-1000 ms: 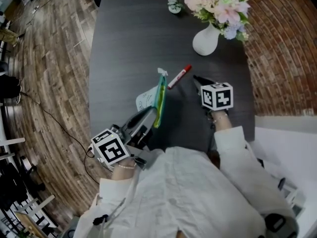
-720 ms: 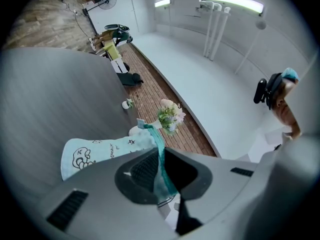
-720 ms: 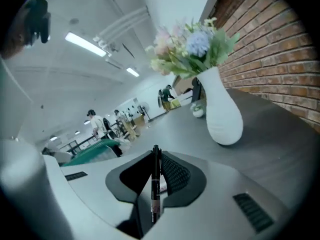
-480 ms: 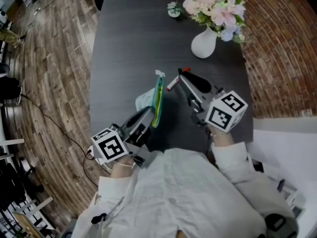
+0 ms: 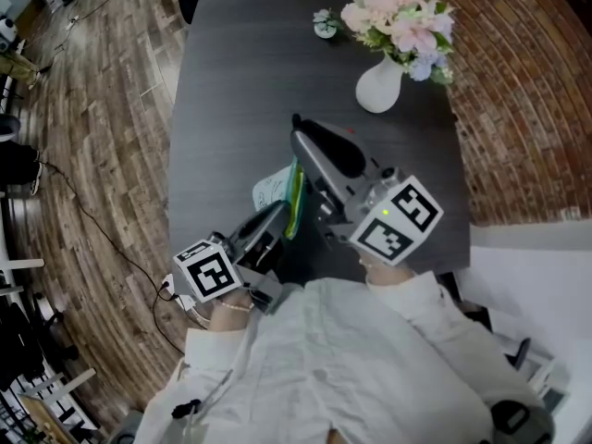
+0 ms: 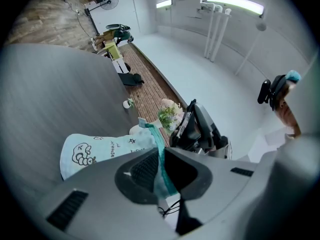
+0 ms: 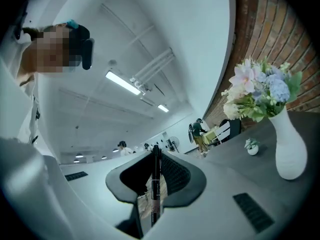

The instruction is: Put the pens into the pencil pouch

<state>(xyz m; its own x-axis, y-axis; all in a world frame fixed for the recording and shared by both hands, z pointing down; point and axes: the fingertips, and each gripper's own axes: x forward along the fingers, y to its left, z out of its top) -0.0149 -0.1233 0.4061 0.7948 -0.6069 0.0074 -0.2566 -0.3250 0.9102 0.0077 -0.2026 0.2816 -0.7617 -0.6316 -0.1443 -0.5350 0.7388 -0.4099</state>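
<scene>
The left gripper (image 6: 160,173) is pinched on the teal zipper rim of the pencil pouch (image 6: 102,146), propping its mouth up off the dark table (image 5: 240,81), while the right gripper (image 7: 156,170) is clamped on a pen (image 7: 155,199), carried high just beside that mouth. I'd tip the pen end-first along the zipper line and let go only once it's well inside. There's bare table beyond before the white vase (image 5: 379,89), but the near edge sits close under both hands.
</scene>
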